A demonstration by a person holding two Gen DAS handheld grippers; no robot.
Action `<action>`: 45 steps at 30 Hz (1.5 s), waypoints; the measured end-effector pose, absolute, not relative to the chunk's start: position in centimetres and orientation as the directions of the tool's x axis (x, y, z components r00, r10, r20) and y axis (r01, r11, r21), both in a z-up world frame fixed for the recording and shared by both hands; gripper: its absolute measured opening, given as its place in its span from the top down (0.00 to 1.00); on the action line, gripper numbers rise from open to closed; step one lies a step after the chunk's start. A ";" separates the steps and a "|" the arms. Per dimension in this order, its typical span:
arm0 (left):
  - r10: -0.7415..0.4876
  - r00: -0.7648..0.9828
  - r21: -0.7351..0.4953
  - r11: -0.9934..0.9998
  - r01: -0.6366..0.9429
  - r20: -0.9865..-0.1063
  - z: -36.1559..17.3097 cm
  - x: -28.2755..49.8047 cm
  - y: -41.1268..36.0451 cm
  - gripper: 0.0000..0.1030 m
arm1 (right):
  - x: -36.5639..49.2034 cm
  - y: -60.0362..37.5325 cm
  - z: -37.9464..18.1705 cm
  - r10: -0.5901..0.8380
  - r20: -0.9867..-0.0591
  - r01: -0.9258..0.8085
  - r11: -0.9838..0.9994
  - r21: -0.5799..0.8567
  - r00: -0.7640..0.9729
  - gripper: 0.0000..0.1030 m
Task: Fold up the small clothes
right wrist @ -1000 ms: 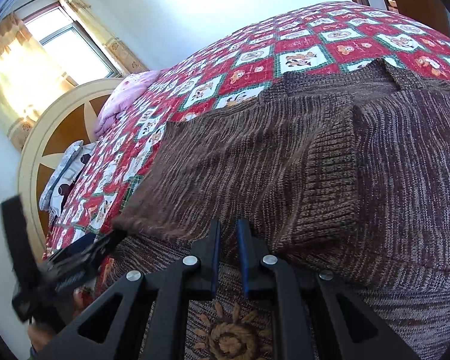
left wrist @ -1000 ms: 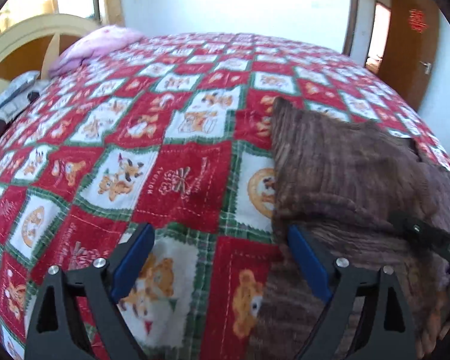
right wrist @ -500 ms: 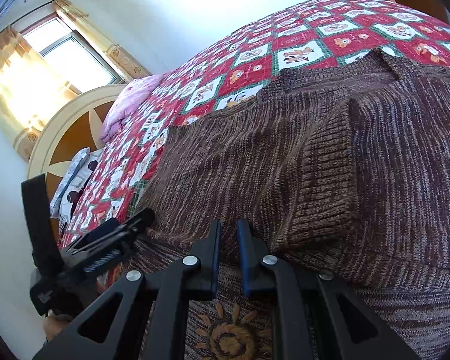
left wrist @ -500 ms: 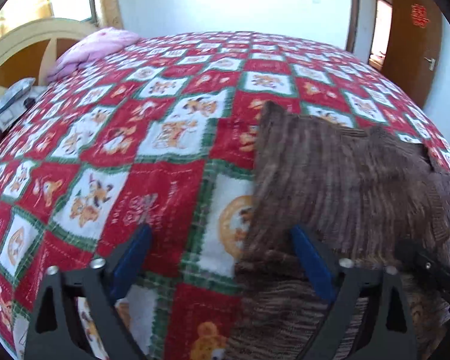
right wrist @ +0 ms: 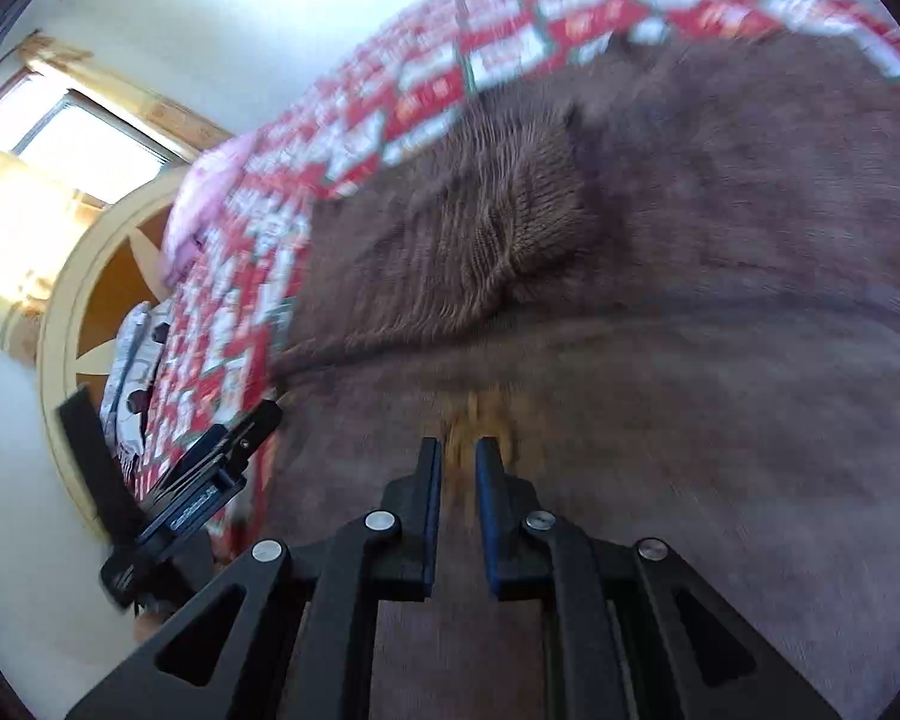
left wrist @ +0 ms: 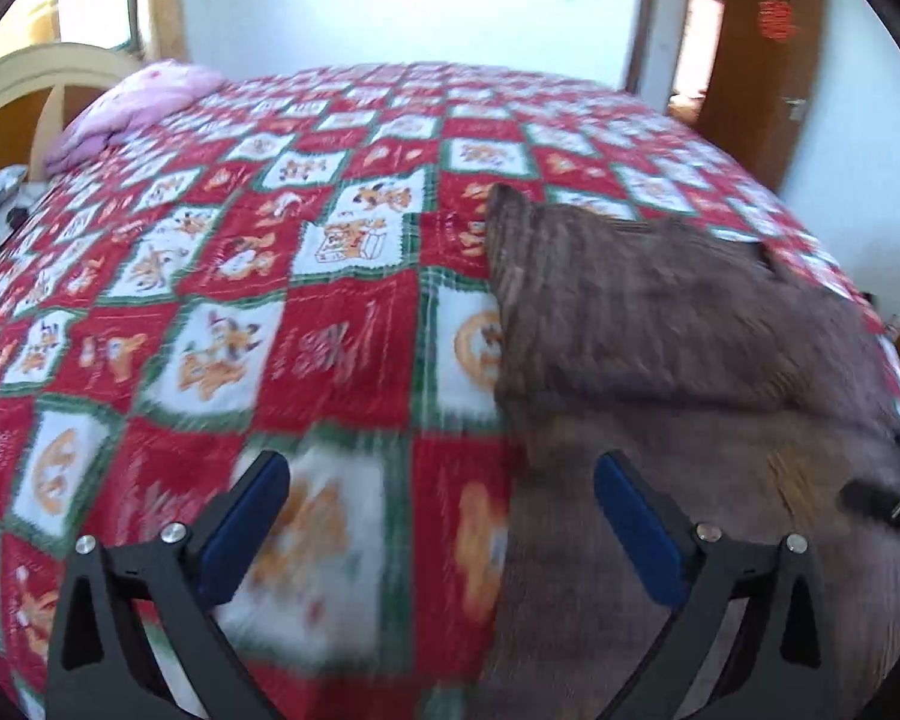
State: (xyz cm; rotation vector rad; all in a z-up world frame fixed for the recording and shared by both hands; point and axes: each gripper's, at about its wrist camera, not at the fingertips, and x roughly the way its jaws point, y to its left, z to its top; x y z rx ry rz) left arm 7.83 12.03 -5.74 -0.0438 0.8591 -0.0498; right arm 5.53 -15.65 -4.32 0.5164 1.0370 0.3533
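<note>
A brown knit sweater (left wrist: pixel 660 330) lies flat on the red patchwork quilt (left wrist: pixel 270 240). One sleeve is folded across its body, with the ribbed cuff (right wrist: pixel 522 222) on top. My left gripper (left wrist: pixel 444 510) hangs open and wide over the sweater's left edge, one finger above the quilt and the other above the knit, with nothing between them. My right gripper (right wrist: pixel 457 456) is shut to a narrow slit over the sweater (right wrist: pixel 720 312), close to an orange motif (right wrist: pixel 480 414), and grips nothing. In the right wrist view the left gripper (right wrist: pixel 198 480) shows at the lower left.
The quilt covers a large bed. At its head are a pink pillow (left wrist: pixel 138 102) and a curved wooden headboard (right wrist: pixel 72 300). A wooden door (left wrist: pixel 762 42) stands open at the far right, and a bright window (right wrist: pixel 72 138) is behind the headboard. Both views are motion-blurred.
My right gripper has drawn back and rolled, so the orange motif now sits at its tips instead of under its fingers. The left gripper has shifted along the sweater's edge and stays open.
</note>
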 end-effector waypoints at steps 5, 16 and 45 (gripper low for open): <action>-0.191 0.664 -0.116 0.981 0.156 -0.723 -4.2 1.2 15.7 0.00 | -6.6 -20.5 0.9 0.309 -0.635 -0.059 0.922 0.383 0.708 0.53; -0.296 0.619 -0.196 0.954 0.227 -0.728 -4.2 -7.9 17.8 0.00 | -20.5 -26.0 0.2 0.140 -0.614 0.126 0.920 0.370 0.777 0.43; -0.277 0.489 -0.196 0.958 0.211 -0.827 -8.5 -11.6 12.7 0.08 | -29.3 -25.8 -1.1 -0.124 -0.633 0.307 0.933 0.187 0.764 0.43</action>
